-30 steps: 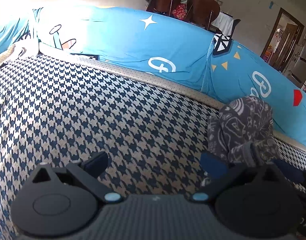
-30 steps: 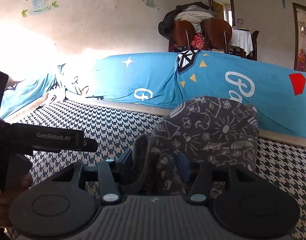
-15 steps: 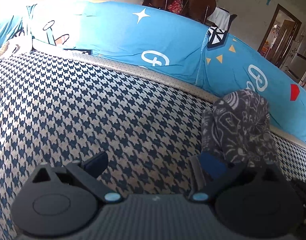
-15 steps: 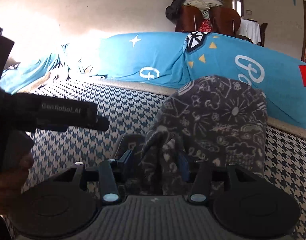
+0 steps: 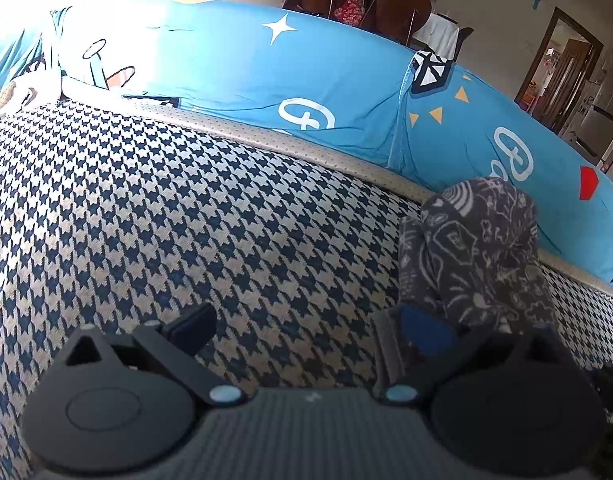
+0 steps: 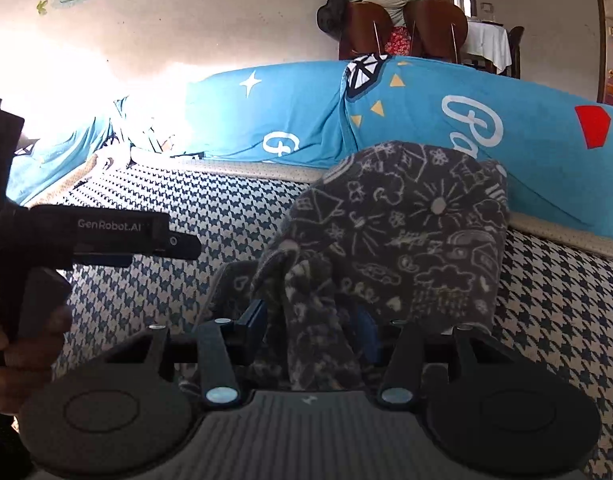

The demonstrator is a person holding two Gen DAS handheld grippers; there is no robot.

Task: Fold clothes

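— One garment (image 6: 402,224) is all I can find, a dark grey fleece piece with white doodles. In the right wrist view it stands bunched up in the middle of the frame, on the checked cover (image 6: 234,216), with the blue cushions (image 6: 298,112) behind it.

— Is any of the folding done?

— Hard to call. It is gathered into a hump rather than lying flat, so I would judge the fold is mid-way at best. No neat flat stack shows anywhere in either view.

— What is the right gripper (image 6: 310,328) doing?

— Its jaws are closing, already fairly narrow, with a thick fold of the fleece between them at the bottom centre of the frame. The cloth fills the gap and bulges up over the fingers, so I read it as a grip on the garment.

— And the left gripper (image 5: 306,328)?

— Wide apart and holding nothing. In its own view the left finger sits over bare checked cover at the lower left, while the blue pad of the right finger (image 5: 422,332) lies just beside the bunched cloth at the lower right. I cannot tell whether it touches.

— What is left, then?

— Probably laying the piece down, flattening it and bringing the edges together.
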